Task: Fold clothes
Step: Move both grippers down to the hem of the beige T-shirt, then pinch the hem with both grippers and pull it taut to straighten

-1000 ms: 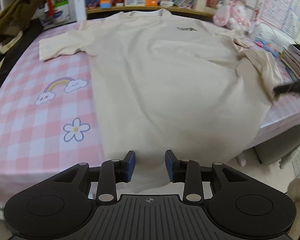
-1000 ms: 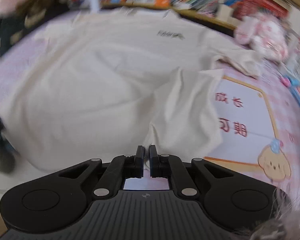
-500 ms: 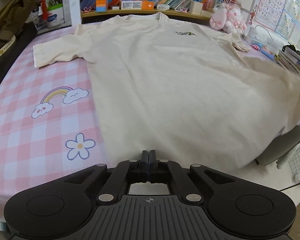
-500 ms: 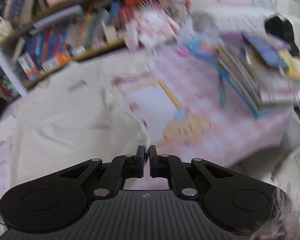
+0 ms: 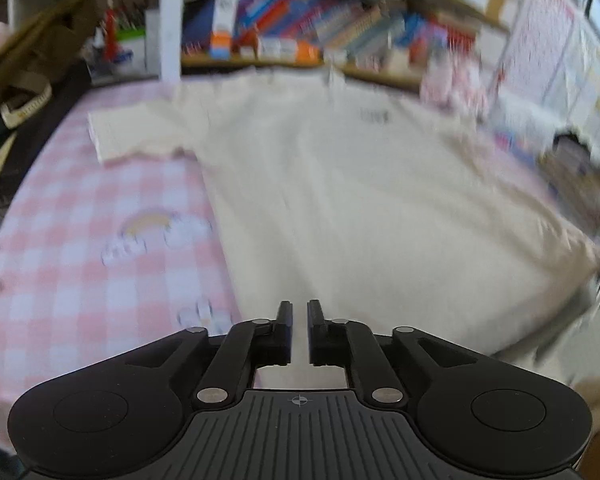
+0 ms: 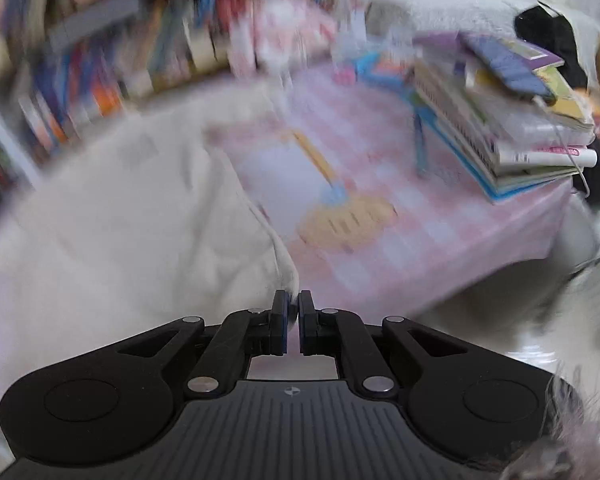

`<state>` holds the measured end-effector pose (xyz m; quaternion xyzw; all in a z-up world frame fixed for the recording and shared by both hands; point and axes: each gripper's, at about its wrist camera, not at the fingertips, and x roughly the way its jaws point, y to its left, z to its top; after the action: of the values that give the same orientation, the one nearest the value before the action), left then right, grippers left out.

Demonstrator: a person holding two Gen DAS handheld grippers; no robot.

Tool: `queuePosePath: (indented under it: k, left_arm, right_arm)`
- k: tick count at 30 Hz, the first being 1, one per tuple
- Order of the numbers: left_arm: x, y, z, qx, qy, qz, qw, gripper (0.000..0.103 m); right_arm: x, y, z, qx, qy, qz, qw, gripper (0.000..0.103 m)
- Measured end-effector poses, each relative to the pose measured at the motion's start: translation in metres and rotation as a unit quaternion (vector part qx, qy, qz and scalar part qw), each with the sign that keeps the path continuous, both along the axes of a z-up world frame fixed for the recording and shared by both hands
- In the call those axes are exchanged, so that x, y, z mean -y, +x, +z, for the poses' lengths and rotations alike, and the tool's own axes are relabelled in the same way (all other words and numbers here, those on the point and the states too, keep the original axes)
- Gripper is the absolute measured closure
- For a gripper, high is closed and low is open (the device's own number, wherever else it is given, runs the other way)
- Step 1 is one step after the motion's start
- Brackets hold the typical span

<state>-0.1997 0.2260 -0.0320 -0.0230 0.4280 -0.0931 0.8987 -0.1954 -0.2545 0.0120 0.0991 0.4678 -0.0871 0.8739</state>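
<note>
Over shirt point(image 5: 340, 208) hem | left tool point(image 5: 299, 316) tilted down, narrowly parted, just opening, empty | right tool point(image 6: 293, 312) pinching hem corner

A cream T-shirt point(image 5: 340, 200) and stacked books point(image 6: 512, 128) lie on the pink-checked table point(image 5: 80, 264).

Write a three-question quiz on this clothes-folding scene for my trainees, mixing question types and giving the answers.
1. True or false: the cream T-shirt lies spread out on a pink checked cloth.
2. In the left wrist view, which print shows on the cloth beside the shirt? A) rainbow with clouds B) racing car C) fish
3. Fill in: in the right wrist view, the stack at the cloth's right end is made of ____.

Key: 1 true; 2 A; 3 books.
</note>
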Motion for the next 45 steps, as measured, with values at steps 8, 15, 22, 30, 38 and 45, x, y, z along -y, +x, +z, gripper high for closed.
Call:
queuePosePath:
  k: [8,15,22,30,38,45]
  left_arm:
    - [0.001,-0.021,-0.027,-0.037,0.015,-0.01,0.9992,0.05]
    - [-0.008,-0.012,-0.056,-0.058,-0.052,0.038,0.9963,0.056]
    - [-0.036,-0.023,-0.023,-0.012,-0.137,0.057,0.9889,0.102]
    - [-0.05,-0.012,-0.01,-0.02,-0.104,0.066,0.9922,0.101]
    - [-0.051,-0.012,-0.027,-0.064,-0.076,0.064,0.993,0.1]
    - [-0.043,-0.016,-0.03,-0.078,-0.071,0.04,0.9936,0.1]
  right_arm:
    - [-0.009,0.002,-0.02,0.002,-0.033,0.037,0.999,0.055]
    - [0.001,0.024,-0.044,-0.013,0.007,0.029,0.999,0.055]
    - [0.008,0.025,-0.048,-0.016,0.033,0.016,0.999,0.054]
    - [0.008,0.02,-0.064,-0.036,0.086,0.015,0.995,0.051]
    - [-0.006,0.019,-0.078,-0.031,0.127,0.028,0.991,0.05]
    - [0.001,0.016,-0.068,-0.012,0.142,0.033,0.989,0.095]
